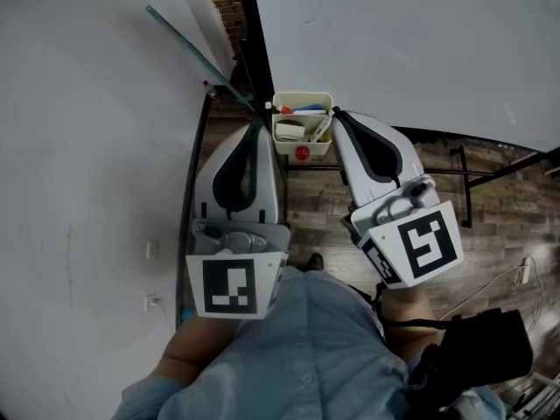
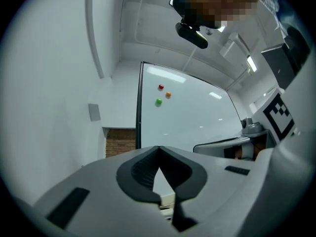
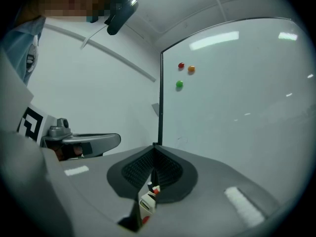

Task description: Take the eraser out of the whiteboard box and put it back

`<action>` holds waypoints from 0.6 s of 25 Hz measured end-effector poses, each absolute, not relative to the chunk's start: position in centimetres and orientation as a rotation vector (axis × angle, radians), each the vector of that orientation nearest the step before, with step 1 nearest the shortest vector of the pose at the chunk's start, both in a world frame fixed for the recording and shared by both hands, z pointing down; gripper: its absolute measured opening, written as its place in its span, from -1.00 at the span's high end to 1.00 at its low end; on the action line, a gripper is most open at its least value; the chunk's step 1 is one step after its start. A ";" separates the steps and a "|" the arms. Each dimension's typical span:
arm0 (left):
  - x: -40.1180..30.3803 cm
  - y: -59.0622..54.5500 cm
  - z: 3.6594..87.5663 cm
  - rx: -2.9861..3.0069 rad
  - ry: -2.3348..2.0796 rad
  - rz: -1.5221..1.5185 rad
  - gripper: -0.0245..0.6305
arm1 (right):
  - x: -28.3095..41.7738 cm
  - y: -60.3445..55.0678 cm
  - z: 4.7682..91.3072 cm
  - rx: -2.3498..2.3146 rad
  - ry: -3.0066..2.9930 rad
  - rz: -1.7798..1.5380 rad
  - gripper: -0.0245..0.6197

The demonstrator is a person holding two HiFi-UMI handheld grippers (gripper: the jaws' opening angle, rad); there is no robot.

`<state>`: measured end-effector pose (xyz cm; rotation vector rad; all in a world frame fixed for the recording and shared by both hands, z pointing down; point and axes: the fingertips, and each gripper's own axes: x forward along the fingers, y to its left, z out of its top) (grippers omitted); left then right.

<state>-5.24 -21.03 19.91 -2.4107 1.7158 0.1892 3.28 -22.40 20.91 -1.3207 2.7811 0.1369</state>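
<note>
- Whiteboard box point(image 1: 302, 146): small cream plastic tub, rectangular with rounded rim, upper centre of the head view, at the lower edge of the whiteboard point(image 1: 394, 42); a round red magnet point(image 1: 302, 153) sits on its front wall.
- Eraser point(image 1: 291, 130): lies inside the box, left part, a blocky pale piece with a darker top; marker pens stand packed beside it.
- Whiteboard is glossy white with a thin black frame; red, orange and green round magnets point(image 3: 181, 65) cluster near its upper left in the right gripper view.
- Floor point(image 1: 490, 226): dark wood planks. Wall point(image 1: 87, 103): matt white, left side. A patch of brick point(image 2: 121, 142) shows beside the board frame.
- Box contents are small and crowded, so the eraser's outline is hard to separate from the pens. In both gripper views only a sliver of the box shows through the gap behind the jaw tips.
- The person's blue shirt point(image 1: 297, 348) fills the bottom of the head view and hides both hands.
- Left gripper point(image 1: 260, 121): smooth grey shell, ribbed black pads; jaws clenched tip to tip, nothing between them, just left of the box.
- Right gripper point(image 1: 334, 112): same build, jaws fully closed and empty, tips near the box's upper right rim; contact with it cannot be told.
</note>
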 end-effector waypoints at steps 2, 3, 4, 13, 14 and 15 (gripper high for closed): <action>-5.2 -21.1 19.8 -2.409 1.711 0.183 0.91 | 3.2 -22.5 20.8 -1.320 2.779 0.139 0.92; -5.2 -21.2 19.8 -2.408 1.708 0.183 0.91 | 3.2 -22.5 20.8 -1.319 2.778 0.140 0.92; -5.2 -21.2 19.7 -2.407 1.707 0.183 0.91 | 3.2 -22.6 20.7 -1.318 2.777 0.141 0.92; -5.2 -21.9 19.9 -2.408 1.707 0.177 0.91 | 3.1 -23.3 20.8 -1.314 2.775 0.135 0.92; -5.2 -21.9 19.9 -2.407 1.709 0.176 0.91 | 3.1 -23.4 20.9 -1.314 2.774 0.135 0.92; -5.3 -22.0 20.0 -2.406 1.711 0.174 0.91 | 3.1 -23.5 20.9 -1.313 2.774 0.134 0.92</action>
